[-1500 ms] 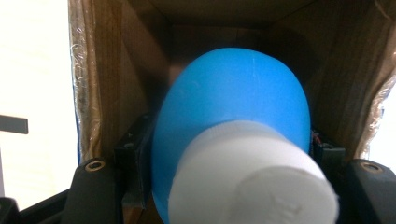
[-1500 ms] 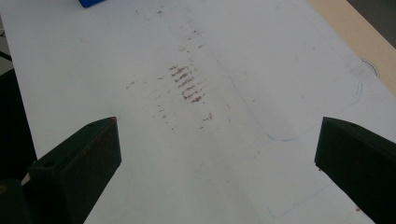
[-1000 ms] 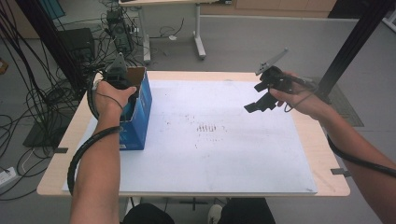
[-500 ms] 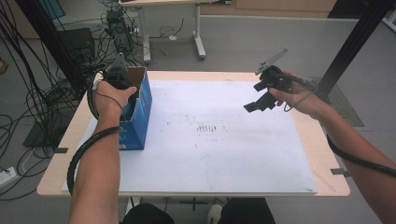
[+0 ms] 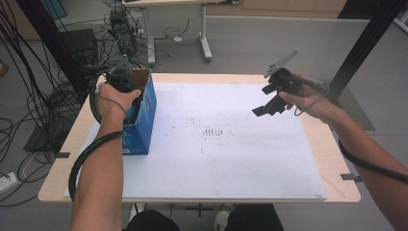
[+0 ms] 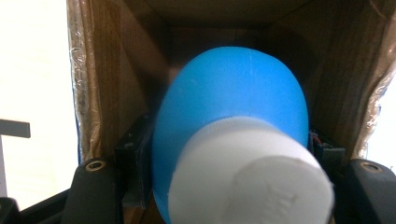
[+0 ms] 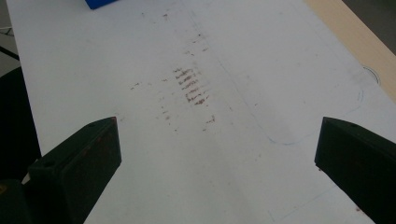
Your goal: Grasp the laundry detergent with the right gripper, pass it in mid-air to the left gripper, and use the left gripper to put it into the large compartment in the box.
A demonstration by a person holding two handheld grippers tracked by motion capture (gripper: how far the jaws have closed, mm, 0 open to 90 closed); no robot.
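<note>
Left gripper: one, in my left hand, lowered into the open top of the box. Its jaws are clamped on one blue bottle with a white cap.

Bottle: one. It sits inside the box, between the cardboard walls. Its long axis runs along the jaws, cap toward the camera on my gripper, blue body pointing down into the box. Raised marks on the cap top are too blurred to read.

Box: one, blue outside, brown cardboard inside, standing at the left edge of the table on the white sheet. Print on its blue side cannot be read.

Right gripper: one, in my right hand, held above the right part of the sheet, well apart from the box. Its jaws stand wide, nothing between them.

Sheet: one, with a patch of short brown marks near its middle and a faint drawn outline.
</note>
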